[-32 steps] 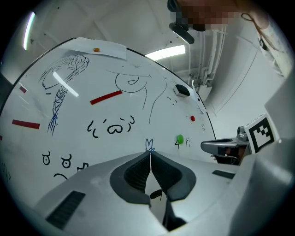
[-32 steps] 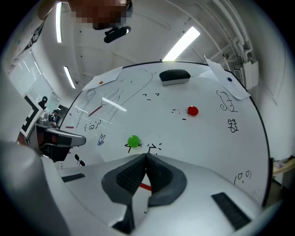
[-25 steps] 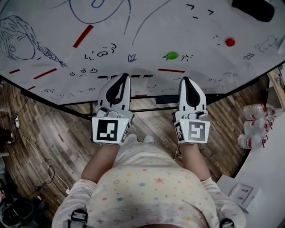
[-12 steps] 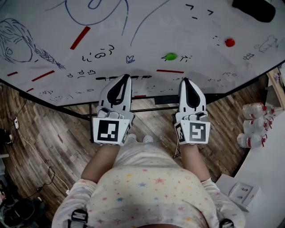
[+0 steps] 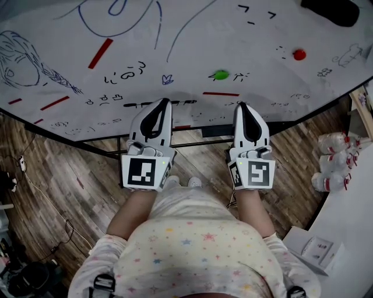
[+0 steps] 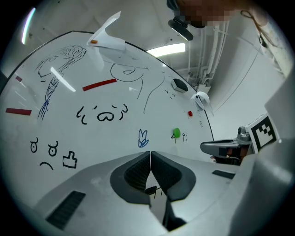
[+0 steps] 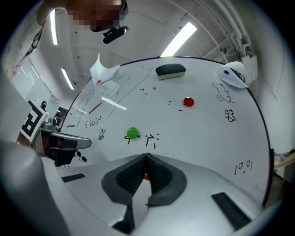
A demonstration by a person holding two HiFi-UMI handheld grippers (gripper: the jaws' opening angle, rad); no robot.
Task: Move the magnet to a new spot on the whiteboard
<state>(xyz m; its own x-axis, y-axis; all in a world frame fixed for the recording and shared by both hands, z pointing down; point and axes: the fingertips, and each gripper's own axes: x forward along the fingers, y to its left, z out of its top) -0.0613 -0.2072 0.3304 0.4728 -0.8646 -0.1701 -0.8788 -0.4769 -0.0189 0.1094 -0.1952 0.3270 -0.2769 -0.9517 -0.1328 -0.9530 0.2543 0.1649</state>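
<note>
**Markings.** The whiteboard (image 5: 262, 35) carries no legible words and no brand. It carries hand-drawn doodles only: a blue flower doodle (image 5: 167, 79), small black faces, and a sketch of a girl with a braid (image 5: 29, 58) at the left. Red bars (image 5: 100, 52) lie across the surface. Each gripper cube bears a black-and-white square marker.

**Task items.** The green magnet (image 5: 221, 74) sits on the whiteboard just ahead of the right tongs (image 5: 240, 105), beside a short black scribble. The red magnet (image 5: 299, 55) sits further right, well apart from both tongs. A black eraser (image 5: 330, 10) lies at the far edge.

**Tongs.** The left tongs (image 5: 165, 102) are fully closed and hold nothing. The right tongs are likewise closed and empty, with the pads meeting at the tips. Both hover at the near edge of the whiteboard, side by side.

**Change since the earlier frame.** Both tongs and both magnets keep their positions. Only the head camera framing has shifted slightly.

**Surroundings.** Plastic bottles (image 5: 335, 166) stand on the wooden floor (image 5: 58, 174) at the right.
</note>
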